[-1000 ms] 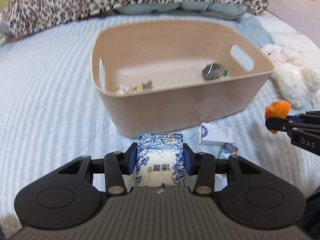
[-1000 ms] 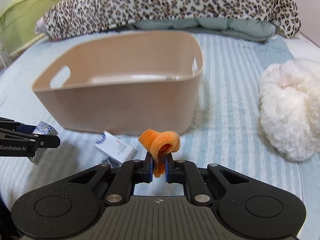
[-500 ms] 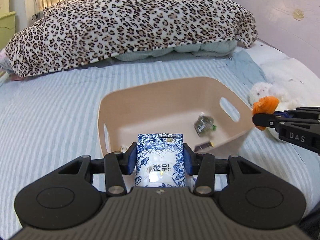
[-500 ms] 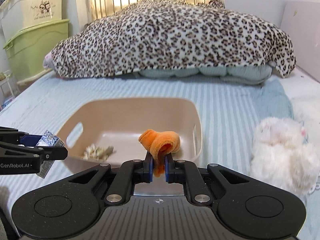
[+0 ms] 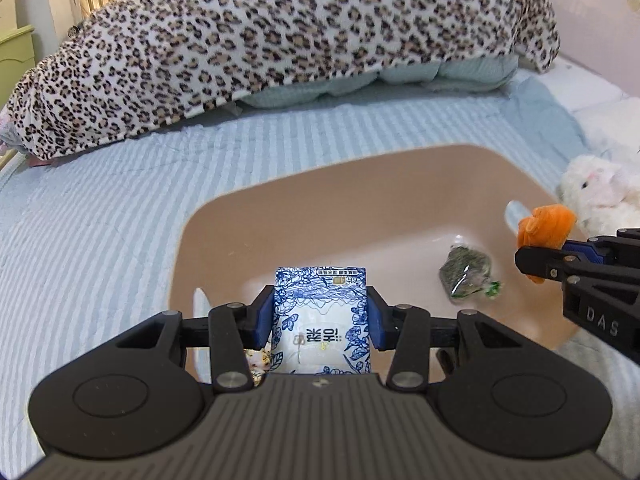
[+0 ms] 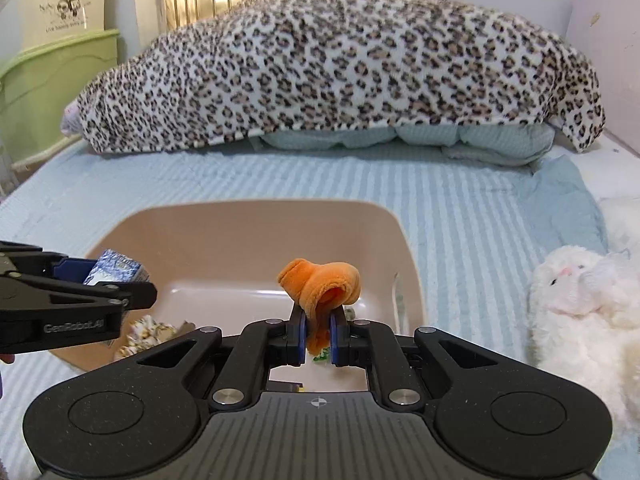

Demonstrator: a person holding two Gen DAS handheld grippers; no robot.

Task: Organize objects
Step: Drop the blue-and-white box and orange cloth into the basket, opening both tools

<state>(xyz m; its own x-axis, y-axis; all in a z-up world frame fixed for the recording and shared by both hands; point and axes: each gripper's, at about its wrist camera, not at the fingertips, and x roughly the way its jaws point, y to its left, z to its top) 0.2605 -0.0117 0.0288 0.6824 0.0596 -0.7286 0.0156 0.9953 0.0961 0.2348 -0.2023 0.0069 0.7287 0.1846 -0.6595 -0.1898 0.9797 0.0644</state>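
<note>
My left gripper (image 5: 320, 316) is shut on a blue-and-white patterned packet (image 5: 321, 316) and holds it above the near left part of the beige plastic basket (image 5: 224, 208). My right gripper (image 6: 319, 334) is shut on an orange plush piece (image 6: 320, 286) and holds it above the basket's (image 6: 256, 232) near right part. The right gripper with the orange piece (image 5: 546, 220) also shows in the left wrist view, the left gripper with the packet (image 6: 116, 270) in the right wrist view. A green wrapped packet (image 5: 468, 274) and a pale snack packet (image 6: 148, 330) lie inside the basket.
The basket sits on a blue-and-white striped bedspread (image 5: 100, 208). A white plush toy (image 6: 580, 304) lies right of the basket. A leopard-print blanket (image 6: 340, 68) lies across the far side of the bed. Green and cream storage bins (image 6: 52, 64) stand at far left.
Both grippers have risen from beside the basket's front wall and moved over it, each still holding its object. The basket's inside now lies below them.
</note>
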